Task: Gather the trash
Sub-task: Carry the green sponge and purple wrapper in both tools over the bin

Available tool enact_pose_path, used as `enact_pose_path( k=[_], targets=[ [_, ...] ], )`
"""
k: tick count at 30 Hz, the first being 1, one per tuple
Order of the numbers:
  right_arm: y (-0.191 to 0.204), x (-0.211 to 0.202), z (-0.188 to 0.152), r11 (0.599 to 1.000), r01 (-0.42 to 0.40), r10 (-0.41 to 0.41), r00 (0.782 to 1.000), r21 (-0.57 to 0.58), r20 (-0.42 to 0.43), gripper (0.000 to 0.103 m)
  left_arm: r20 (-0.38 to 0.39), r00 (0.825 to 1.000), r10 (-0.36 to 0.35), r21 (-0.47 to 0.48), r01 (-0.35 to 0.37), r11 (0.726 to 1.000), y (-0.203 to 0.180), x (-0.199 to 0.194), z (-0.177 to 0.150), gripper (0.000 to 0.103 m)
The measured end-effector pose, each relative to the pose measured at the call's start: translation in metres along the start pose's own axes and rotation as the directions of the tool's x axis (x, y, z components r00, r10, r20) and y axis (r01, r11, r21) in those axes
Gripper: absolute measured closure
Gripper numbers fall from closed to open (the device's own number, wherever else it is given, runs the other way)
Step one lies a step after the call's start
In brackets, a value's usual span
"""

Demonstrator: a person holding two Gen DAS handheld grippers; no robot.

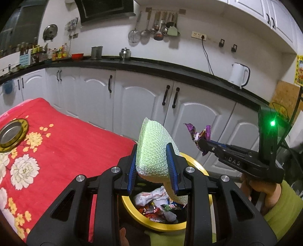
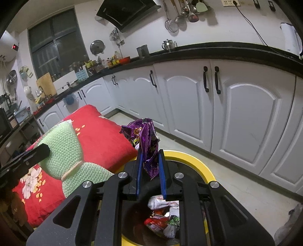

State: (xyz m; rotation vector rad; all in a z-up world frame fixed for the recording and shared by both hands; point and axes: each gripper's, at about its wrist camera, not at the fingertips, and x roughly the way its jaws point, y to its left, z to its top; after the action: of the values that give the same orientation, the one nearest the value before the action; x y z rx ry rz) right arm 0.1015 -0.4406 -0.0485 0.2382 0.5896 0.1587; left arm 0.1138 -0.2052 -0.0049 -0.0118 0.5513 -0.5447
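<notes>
Left gripper (image 1: 153, 166) was clamped on the green bubble wrap (image 1: 155, 151), right gripper (image 2: 151, 170) pinched a purple wrapper (image 2: 149, 149), both above the yellow-rimmed bin (image 2: 198, 162). Only the right view caught the rubber band (image 2: 71, 171) cinching the wrap.

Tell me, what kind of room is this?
A home kitchen, most likely: a black countertop over white cabinets, an electric kettle, ladles and strainers hanging on the wall, and a range hood.

Both wrist views close above shared yellow-rimmed bin (image 1: 191, 159) (image 2: 197, 162).
</notes>
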Motion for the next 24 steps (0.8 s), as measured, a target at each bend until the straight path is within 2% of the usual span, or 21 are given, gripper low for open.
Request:
enact_pose_path(
  k=[13, 24],
  targets=[
    [-0.016, 0.011, -0.014, 1.000, 0.007, -0.006, 0.998, 0.009, -0.062, 0.087, -0.073, 0.997, -0.007, 0.044, 0.010, 0.999, -0.016, 0.032, -0.017, 0.080],
    [-0.026, 0.024, -0.025, 0.999, 0.007, -0.003, 0.994, 0.037, -0.106, 0.086, -0.119, 0.993, -0.019, 0.019, 0.022, 1.000, -0.012, 0.057, -0.026, 0.079]
  ],
)
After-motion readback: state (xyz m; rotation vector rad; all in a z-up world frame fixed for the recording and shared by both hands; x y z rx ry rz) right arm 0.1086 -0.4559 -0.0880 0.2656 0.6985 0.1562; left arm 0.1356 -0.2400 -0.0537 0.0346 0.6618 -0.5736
